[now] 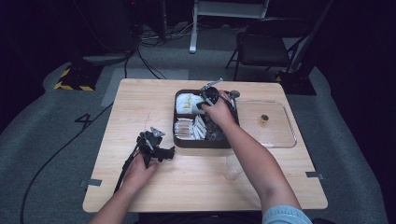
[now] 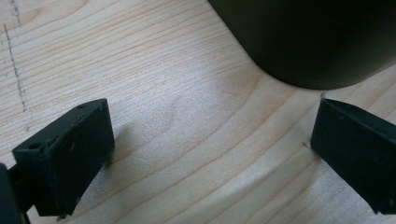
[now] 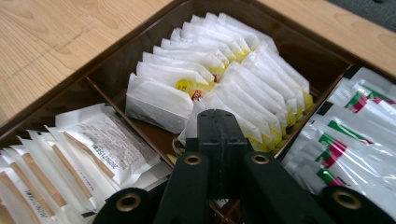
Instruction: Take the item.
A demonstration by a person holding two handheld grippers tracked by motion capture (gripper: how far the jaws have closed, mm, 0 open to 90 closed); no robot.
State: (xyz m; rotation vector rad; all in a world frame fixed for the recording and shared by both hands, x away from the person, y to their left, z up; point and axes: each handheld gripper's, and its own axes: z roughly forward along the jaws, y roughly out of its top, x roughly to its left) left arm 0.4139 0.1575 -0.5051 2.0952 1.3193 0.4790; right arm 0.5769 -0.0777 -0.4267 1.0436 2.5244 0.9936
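Nearest to the person, the left gripper (image 1: 156, 148) lies low on the wooden table (image 1: 140, 102), held by the left hand (image 1: 137, 170) with the forearm coming in from the bottom edge; in the left gripper view its two black jaws stand wide apart with only bare wood between them, and the dark rounded corner of the brown tray (image 2: 317, 42) is just ahead. Also near the front edge stands a clear plastic cup (image 1: 232, 167), partly under the right forearm. Further on, the right hand (image 1: 219, 112) reaches over the brown tray (image 1: 176, 135) and tips the right gripper (image 1: 205, 103) down into it. In the right gripper view the jaws are pressed together at a white tea bag (image 3: 198, 114) in the middle compartment, where a row of such bags stands upright, each with a yellow tag; whether the pads really pinch the paper I cannot tell. On the left side, flat paper packets (image 3: 100, 144) carry small printed text, too blurred to read. On the right side, white sachets (image 3: 355, 126) show green and red marks, no readable name. Farthest, a clear tray (image 1: 280, 135) lies beside the brown one with a small gold-coloured object (image 1: 264, 120) in it.
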